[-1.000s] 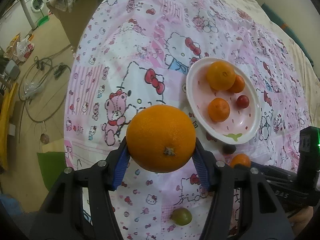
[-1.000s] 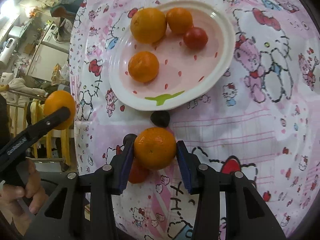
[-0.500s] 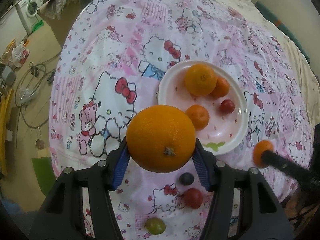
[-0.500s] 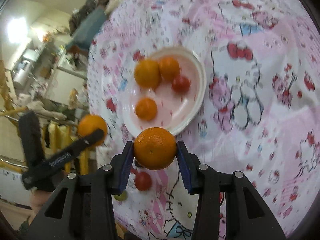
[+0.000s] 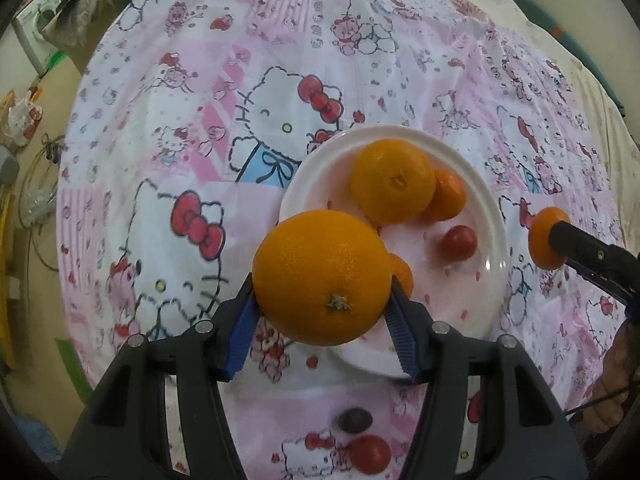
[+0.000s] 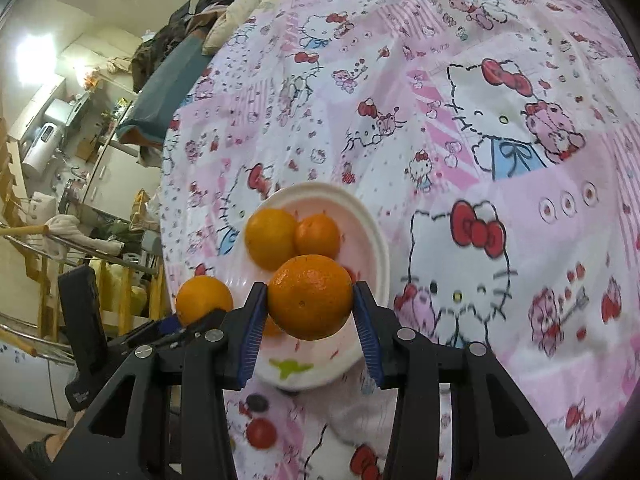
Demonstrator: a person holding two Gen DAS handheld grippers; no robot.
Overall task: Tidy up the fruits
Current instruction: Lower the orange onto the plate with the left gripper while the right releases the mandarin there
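Orange fruit fills both grips: the left gripper (image 5: 324,312) clamps a large round orange (image 5: 323,276) mid-frame over the white round plate (image 5: 494,216); the right gripper (image 6: 310,320) clamps a smaller tangerine (image 6: 310,297). Both need lowering and releasing. Plate holds four; two loose fruits remain lower-centre.

the left gripper (image 5: 323,308) points steeply downward, its blue-padded fingers (image 5: 240,322) clamped on either side of a large orange (image 5: 322,276) — held clear in the air. the right gripper (image 6: 310,314) tilts down less sharply, its fingers (image 6: 253,332) pressed against a smaller orange (image 6: 310,296). in the left wrist view part of a hand (image 5: 612,384) shows at the right edge.
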